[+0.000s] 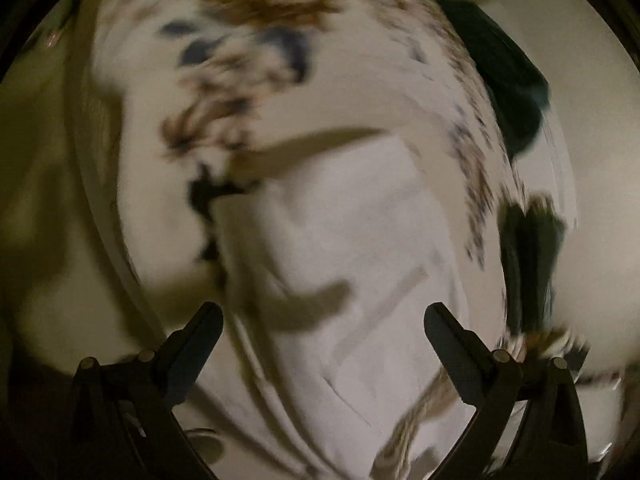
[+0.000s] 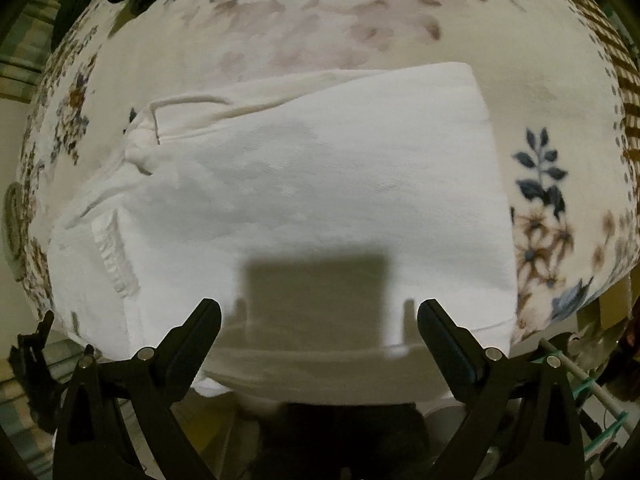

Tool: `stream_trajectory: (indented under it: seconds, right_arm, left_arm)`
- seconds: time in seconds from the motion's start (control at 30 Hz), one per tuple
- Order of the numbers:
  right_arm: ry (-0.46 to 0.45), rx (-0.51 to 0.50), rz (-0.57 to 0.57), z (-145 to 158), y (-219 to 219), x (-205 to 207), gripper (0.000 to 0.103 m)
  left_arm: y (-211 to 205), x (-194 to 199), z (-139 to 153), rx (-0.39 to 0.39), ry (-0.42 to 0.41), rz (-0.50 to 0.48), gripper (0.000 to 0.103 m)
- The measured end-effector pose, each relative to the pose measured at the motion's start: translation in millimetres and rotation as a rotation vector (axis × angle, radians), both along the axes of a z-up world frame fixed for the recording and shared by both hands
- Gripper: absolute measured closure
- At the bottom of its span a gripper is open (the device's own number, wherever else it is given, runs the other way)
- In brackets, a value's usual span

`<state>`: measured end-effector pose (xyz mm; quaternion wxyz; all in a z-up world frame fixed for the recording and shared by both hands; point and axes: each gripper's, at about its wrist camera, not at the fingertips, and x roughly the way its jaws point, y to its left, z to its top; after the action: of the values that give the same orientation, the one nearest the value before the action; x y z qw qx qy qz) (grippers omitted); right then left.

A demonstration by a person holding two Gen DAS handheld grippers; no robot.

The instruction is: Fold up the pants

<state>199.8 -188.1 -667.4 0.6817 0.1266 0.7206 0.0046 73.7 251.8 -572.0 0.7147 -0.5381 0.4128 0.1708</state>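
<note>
White pants (image 2: 304, 184) lie folded into a broad, roughly rectangular stack on a floral cloth (image 2: 360, 28); a drawstring and the gathered waist show at the stack's left end. My right gripper (image 2: 319, 312) hangs open above the near edge of the stack, nothing between its fingers, its shadow falling on the fabric. In the blurred left wrist view the same white pants (image 1: 344, 248) fill the centre and lower part. My left gripper (image 1: 323, 314) stands open over them with nothing held.
The floral cloth (image 1: 260, 12) covers the surface all around the pants. A dark green item (image 1: 508, 80) lies at the upper right of the left wrist view. Past the cloth's near edge, a rack with thin rods (image 2: 580, 376) shows at the lower right.
</note>
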Motion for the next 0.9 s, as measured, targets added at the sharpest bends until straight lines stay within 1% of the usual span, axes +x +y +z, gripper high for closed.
stream_trajectory:
  seconds: [0.03, 0.07, 0.1, 0.13, 0.17, 0.2, 0.23, 0.27, 0.3, 0.37, 0.4, 0.43, 0.47, 0.5, 0.53, 0.57, 0.6, 0.67, 0.73, 0.77, 0.8, 0.83, 0.9]
  right_arm:
    - [0.001, -0.005, 0.005, -0.9, 5.1, 4.8, 0.003]
    - [0.002, -0.008, 0.009, 2.5, 10.6, 4.7, 0.003]
    - [0.004, -0.01, 0.017, 1.3, 16.4, 7.6, 0.003]
    - [0.004, -0.012, 0.023, -0.3, 24.9, 11.6, 0.003]
    - [0.003, -0.014, 0.031, -1.1, 30.7, 14.3, 0.003]
    - [0.001, -0.015, 0.037, -0.6, 33.4, 14.3, 0.003]
    - [0.002, -0.013, 0.043, -1.3, 38.5, 15.9, 0.003]
    - [0.004, -0.01, 0.045, -2.4, 43.1, 17.2, 0.003]
    - [0.006, -0.005, 0.045, -2.3, 45.3, 17.1, 0.003]
    - [0.007, 0.003, 0.044, -1.4, 45.8, 14.1, 0.003]
    - [0.006, 0.004, 0.046, -1.1, 46.9, 14.5, 0.003]
    - [0.006, 0.007, 0.05, -1.2, 47.8, 14.5, 0.003]
    - [0.007, 0.009, 0.052, -1.5, 47.1, 13.6, 0.003]
    - [0.01, 0.011, 0.055, -2.8, 47.4, 14.0, 0.003]
    - [0.013, 0.011, 0.056, -4.4, 47.2, 14.6, 0.003]
    - [0.015, 0.011, 0.056, -5.7, 47.5, 15.5, 0.003]
    - [0.015, 0.013, 0.054, -6.6, 46.3, 15.5, 0.003]
    - [0.007, 0.016, 0.046, -8.3, 45.2, 17.4, 0.003]
    - [-0.002, 0.026, 0.031, -7.6, 29.7, 11.1, 0.003]
    - [-0.004, 0.033, 0.021, -7.1, 25.1, 9.7, 0.003]
    - [-0.007, 0.046, 0.01, -6.8, 20.7, 8.2, 0.003]
    - [-0.013, 0.061, -0.001, -5.5, 15.2, 6.1, 0.003]
    - [-0.025, 0.082, -0.014, -2.0, 5.7, 2.6, 0.003]
  left_arm:
    - [4.6, 0.8, -8.6, -0.018, 0.003, 0.032, 0.002]
    - [9.2, 0.0, -14.0, -0.037, -0.012, 0.068, 0.002]
    - [13.3, -2.0, -13.7, -0.036, -0.048, 0.107, 0.002]
    - [14.0, -0.2, -10.6, -0.02, -0.068, 0.118, 0.002]
    - [13.4, 2.6, -7.9, -0.011, -0.084, 0.116, 0.013]
    - [14.2, 4.3, -4.9, -0.004, -0.106, 0.123, 0.021]
    - [14.1, 5.3, -2.8, 0.011, -0.1, 0.13, 0.048]
    - [14.0, 5.7, -1.8, 0.014, -0.109, 0.132, 0.073]
    - [14.3, 5.8, -0.7, 0.01, -0.14, 0.122, 0.073]
    - [12.5, 7.5, 1.8, 0.044, -0.154, 0.099, 0.073]
    - [13.4, 7.5, -2.2, 0.035, -0.164, 0.103, 0.068]
    - [16.1, 7.9, -11.9, 0.005, -0.162, 0.11, 0.048]
    - [19.8, 8.6, -22.9, -0.037, -0.172, 0.11, 0.045]
    - [22.8, 8.7, -27.0, -0.037, -0.21, 0.12, 0.046]
    - [22.1, 12.3, -25.1, -0.022, -0.221, 0.113, 0.049]
    - [20.6, 14.6, -21.0, 0.002, -0.225, 0.094, 0.065]
    - [18.8, 19.1, -13.8, 0.023, -0.244, 0.063, 0.077]
    - [13.7, 24.1, 6.8, 0.079, -0.266, 0.013, 0.081]
    - [3.8, 25.5, 35.6, 0.121, -0.324, -0.042, 0.082]
    - [-2.6, 26.2, 50.8, 0.139, -0.348, -0.068, 0.082]
    - [-13.6, 27.3, 72.8, 0.164, -0.386, -0.103, 0.082]
    - [-21.0, 28.5, 86.4, 0.179, -0.406, -0.128, 0.082]
    - [-46.4, 33.4, 121.1, 0.21, -0.454, -0.2, 0.082]
